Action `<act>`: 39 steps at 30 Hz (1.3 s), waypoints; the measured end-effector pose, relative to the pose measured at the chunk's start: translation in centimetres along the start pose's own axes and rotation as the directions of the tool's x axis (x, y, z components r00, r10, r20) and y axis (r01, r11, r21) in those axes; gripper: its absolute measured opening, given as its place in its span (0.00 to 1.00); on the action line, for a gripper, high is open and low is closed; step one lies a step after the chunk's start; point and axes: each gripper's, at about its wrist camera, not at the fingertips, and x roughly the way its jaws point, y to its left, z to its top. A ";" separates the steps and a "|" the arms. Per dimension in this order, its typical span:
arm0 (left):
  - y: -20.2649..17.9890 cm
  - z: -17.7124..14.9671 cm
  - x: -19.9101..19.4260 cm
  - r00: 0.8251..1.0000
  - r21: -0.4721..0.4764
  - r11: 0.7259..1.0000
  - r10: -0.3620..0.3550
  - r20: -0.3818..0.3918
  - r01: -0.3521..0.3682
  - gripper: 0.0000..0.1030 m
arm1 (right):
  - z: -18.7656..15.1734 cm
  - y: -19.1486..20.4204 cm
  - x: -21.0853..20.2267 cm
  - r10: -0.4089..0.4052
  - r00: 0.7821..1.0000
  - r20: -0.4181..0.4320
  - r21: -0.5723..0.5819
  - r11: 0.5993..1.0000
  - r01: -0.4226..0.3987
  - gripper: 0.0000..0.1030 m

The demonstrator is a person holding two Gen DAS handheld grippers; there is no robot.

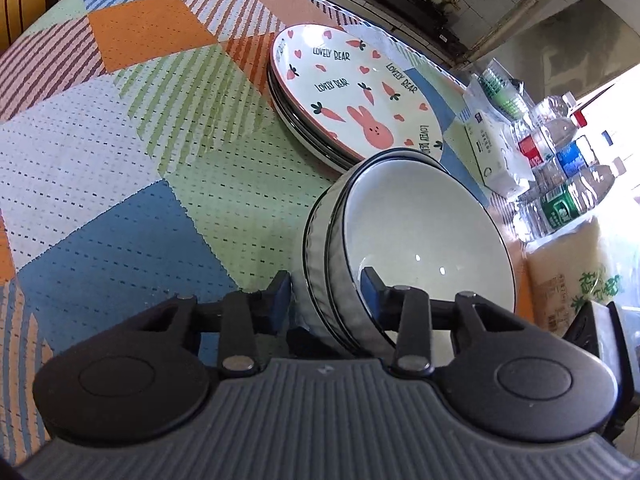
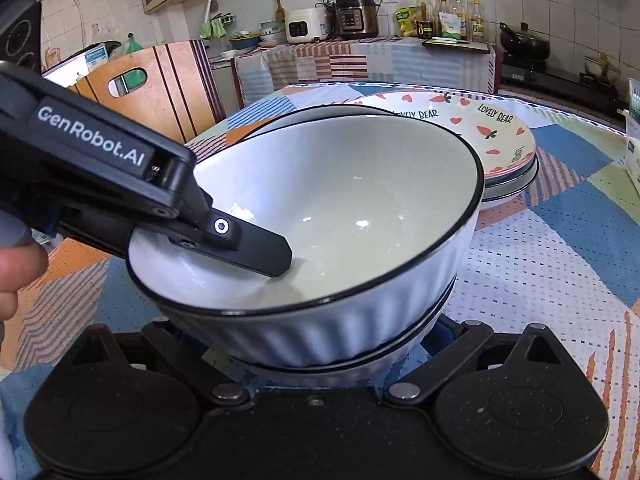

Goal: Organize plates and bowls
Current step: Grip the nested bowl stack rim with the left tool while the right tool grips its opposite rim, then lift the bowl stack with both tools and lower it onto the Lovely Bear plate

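Patchwork cloth covers the round surface [image 1: 120, 128], seen from the left wrist view. Plate stack [image 1: 352, 96] at upper centre, rabbit-and-carrot plate on top. Bowl stack [image 1: 404, 240] at lower centre, just in front of the plates; two or three nested bowls, black-rimmed, tilted. Left gripper [image 1: 326, 290] clamps the near wall of the bowls: one finger outside, one inside, jaws narrowed onto the rims. Water bottles [image 1: 568, 168] and packets sit at right.

Right wrist view: kitchen counter with cookers behind. Bowl stack [image 2: 312, 232] fills the centre, plate stack [image 2: 496, 148] just behind it at upper right. Left gripper [image 2: 256, 260] enters from the left, one finger lying inside the top bowl. Right gripper's fingertips are hidden under the bowls; arms look spread wide, but whether it grips I cannot tell.

Judgement: plates already stacked, bowls nested; what remains is likely settling the tilted bowl stack flat.
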 end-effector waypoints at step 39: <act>-10.6 7.3 -8.9 0.995 0.134 0.991 -0.028 0.095 0.015 0.36 | 9.1 -1.6 -8.9 -0.029 0.981 0.193 -0.069 0.997 0.043 0.98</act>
